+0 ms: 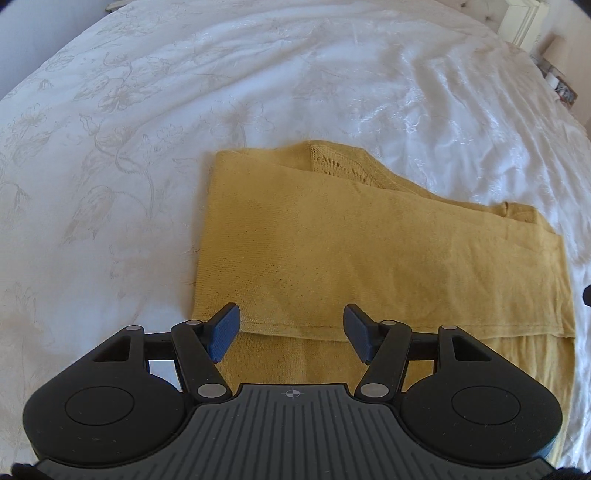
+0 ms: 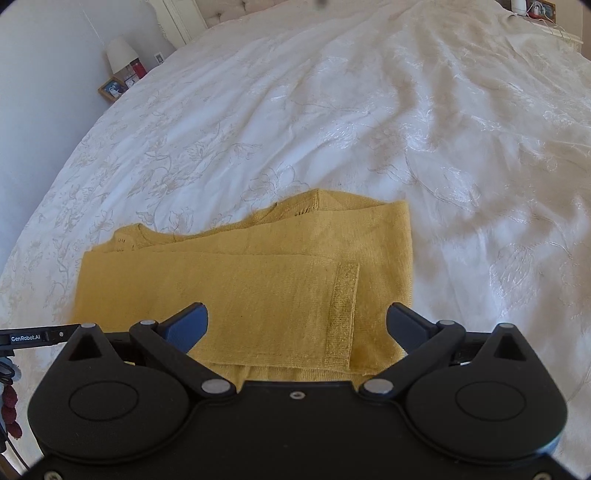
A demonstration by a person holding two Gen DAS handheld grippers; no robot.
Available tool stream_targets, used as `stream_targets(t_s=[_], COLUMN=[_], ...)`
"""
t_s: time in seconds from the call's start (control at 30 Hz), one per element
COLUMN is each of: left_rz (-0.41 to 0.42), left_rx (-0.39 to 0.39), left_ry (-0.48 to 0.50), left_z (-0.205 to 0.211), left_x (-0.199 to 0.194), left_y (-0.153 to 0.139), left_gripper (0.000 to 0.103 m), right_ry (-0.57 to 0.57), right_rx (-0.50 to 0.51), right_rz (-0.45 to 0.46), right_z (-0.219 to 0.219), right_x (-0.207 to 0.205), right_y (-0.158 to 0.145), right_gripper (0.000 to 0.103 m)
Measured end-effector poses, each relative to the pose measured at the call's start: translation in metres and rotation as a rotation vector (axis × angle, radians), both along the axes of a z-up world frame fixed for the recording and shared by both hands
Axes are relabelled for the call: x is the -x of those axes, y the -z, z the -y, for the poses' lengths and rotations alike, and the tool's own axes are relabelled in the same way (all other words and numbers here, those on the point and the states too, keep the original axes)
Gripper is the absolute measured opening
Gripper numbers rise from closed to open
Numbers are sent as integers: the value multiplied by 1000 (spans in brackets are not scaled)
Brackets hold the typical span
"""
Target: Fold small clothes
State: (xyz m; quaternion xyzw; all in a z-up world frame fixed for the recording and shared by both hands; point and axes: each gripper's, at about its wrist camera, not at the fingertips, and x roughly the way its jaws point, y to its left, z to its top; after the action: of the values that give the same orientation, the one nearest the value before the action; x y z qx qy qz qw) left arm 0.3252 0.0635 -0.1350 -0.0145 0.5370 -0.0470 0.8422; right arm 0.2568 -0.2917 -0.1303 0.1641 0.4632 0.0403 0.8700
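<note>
Evidently soft and light, the partly folded mustard-yellow knit garment [image 1: 369, 251] suits a near-hem pinch; left gripper [image 1: 291, 332] and right gripper [image 2: 297, 325] hover parted, holding nothing.

**A bedroom in a home: you work on a made bed.**
You see a wide bed [image 2: 332, 110] under a white bedspread [image 1: 147, 129] embroidered with pale flowers, with a tufted headboard [image 2: 236, 11] at its far end. Beside it you find a bedside table carrying a lamp [image 2: 120, 53], a framed photograph [image 2: 112, 88] and a red container [image 2: 139, 69]; white panelled furniture [image 2: 177, 18] stands against the plain wall [image 2: 48, 92].
</note>
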Motion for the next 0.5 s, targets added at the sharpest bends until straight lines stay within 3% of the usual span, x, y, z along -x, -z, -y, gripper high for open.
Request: stream_targets(t_s=[0.27,0.5], left_rz=[-98,-99], left_rx=[-23,-20], left_ry=[4,6], left_z=[-9,-11], left_x=[-5,-4], left_y=[34,39], left_gripper=[60,63], right_ry=[0,27], right_rx=[-68,-151], right_rz=[-60,-121], right_z=[2,7], right_x=[-22,-31], right_y=[23,45], right_gripper=[102,101])
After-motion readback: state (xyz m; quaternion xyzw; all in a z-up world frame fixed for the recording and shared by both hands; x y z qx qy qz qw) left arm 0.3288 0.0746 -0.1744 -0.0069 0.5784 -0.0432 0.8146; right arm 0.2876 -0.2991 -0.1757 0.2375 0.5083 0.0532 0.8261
